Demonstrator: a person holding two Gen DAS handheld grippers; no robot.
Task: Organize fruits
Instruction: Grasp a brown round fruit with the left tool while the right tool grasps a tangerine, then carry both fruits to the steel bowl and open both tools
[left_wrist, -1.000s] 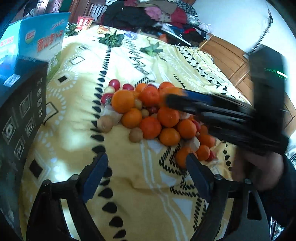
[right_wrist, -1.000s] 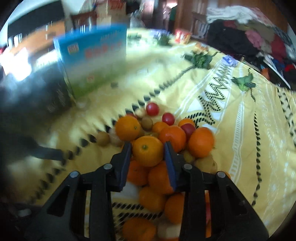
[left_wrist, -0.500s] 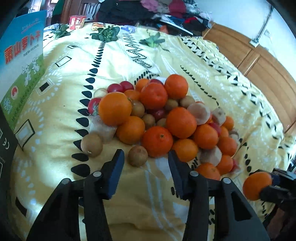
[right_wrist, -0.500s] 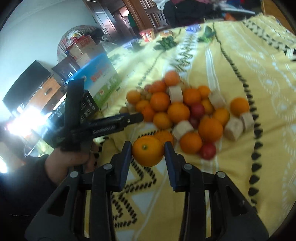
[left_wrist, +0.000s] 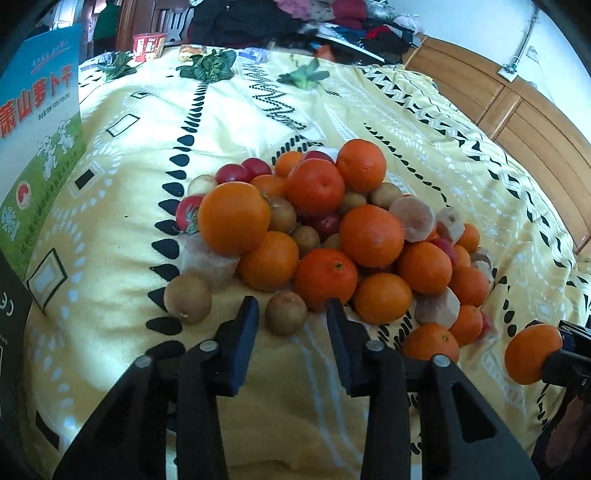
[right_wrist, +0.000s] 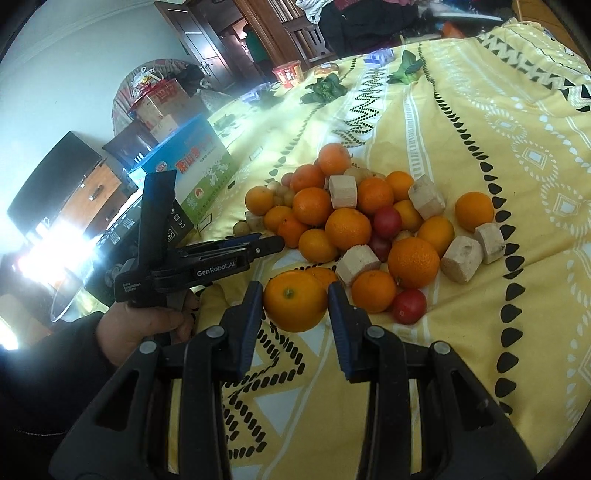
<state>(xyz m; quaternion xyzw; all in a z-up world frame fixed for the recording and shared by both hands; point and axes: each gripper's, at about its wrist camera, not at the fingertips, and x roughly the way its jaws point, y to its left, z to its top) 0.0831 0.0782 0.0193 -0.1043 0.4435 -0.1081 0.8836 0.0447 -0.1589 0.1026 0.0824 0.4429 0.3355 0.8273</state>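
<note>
1. Your right gripper (right_wrist: 295, 301) is clamped on an orange (right_wrist: 295, 300), both pads pressed against its sides, and it's lifted clear of the yellow patterned bedspread (right_wrist: 480, 122).
2. Your left gripper (left_wrist: 291, 319) has just been closing; the jaws now stand narrow either side of a small brown fruit (left_wrist: 285, 312), and I can't tell whether the pads touch it.
3. The fruit pile (left_wrist: 332, 229) sits at twelve o'clock from the left gripper: oranges, red fruits, brown ones and pale cut chunks.
4. From the left wrist view, the held orange shows at four o'clock, off the pile.
5. A blue-and-green box (left_wrist: 40, 129) stands at ten o'clock.
</note>
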